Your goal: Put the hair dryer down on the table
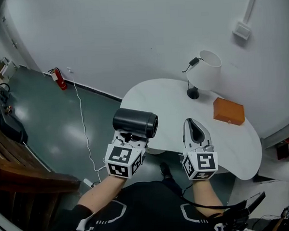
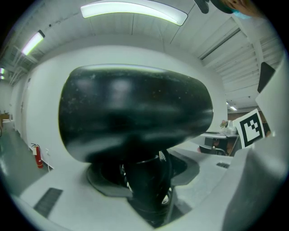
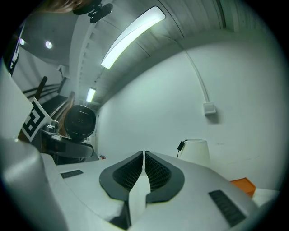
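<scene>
Here, gripping a glossy black plastic hair dryer point(image 1: 135, 122) by its thick handle with the left gripper point(image 1: 130, 137), jaws set wide and pressed against both sides of that handle. Holding it up in the air, barrel lying level and crosswise, at the near left edge of the rounded white table point(image 1: 168, 99) and not resting on it. In the left gripper view, filling most of the picture with the dark barrel of the hair dryer point(image 2: 135, 113), handle dropping straight down into the left gripper point(image 2: 145, 182).

To the right, hovering with the right gripper point(image 1: 196, 130) over the near edge of the table, pointing toward the far side. Clenched on nothing: in the right gripper view, ribbed black pads of the right gripper point(image 3: 143, 173) pressed together with only a thin seam between.

Toward the far edge of the table, a small lamp point(image 1: 202, 73) with a white shade and a black base; just beside it, at the far right edge, a flat orange box point(image 1: 229, 111). Well apart from all this, down on the grey floor by the wall, a red fire extinguisher point(image 1: 59, 79).
</scene>
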A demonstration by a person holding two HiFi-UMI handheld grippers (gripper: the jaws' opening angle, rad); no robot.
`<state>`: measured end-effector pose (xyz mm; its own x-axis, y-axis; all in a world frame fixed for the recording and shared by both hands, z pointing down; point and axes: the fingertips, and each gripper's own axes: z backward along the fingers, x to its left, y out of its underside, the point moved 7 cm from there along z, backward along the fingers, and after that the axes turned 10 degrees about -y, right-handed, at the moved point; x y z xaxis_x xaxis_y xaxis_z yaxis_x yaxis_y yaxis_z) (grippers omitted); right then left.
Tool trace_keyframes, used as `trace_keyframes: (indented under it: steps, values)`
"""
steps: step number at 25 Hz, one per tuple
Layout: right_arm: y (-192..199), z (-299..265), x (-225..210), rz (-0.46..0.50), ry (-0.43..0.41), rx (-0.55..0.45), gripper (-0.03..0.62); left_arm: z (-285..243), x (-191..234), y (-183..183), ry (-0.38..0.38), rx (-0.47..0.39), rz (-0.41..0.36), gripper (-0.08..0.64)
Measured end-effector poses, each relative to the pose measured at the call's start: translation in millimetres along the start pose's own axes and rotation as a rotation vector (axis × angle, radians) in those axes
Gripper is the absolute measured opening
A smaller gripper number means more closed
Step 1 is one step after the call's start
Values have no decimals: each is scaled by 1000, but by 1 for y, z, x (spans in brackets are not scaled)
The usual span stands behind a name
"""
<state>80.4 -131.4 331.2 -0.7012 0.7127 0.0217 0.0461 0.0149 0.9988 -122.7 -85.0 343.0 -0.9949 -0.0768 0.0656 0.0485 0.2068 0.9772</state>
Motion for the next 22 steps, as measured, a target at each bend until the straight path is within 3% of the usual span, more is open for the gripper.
trace_keyframes:
  steps: [8,22]
  values:
    - [2,-59,-44,-3,-139,36,28,-48,4,-2,-115,40,47,229]
    - [10,-151,-61,28,-431,85,28,-99,22,11,-325,86,186,229]
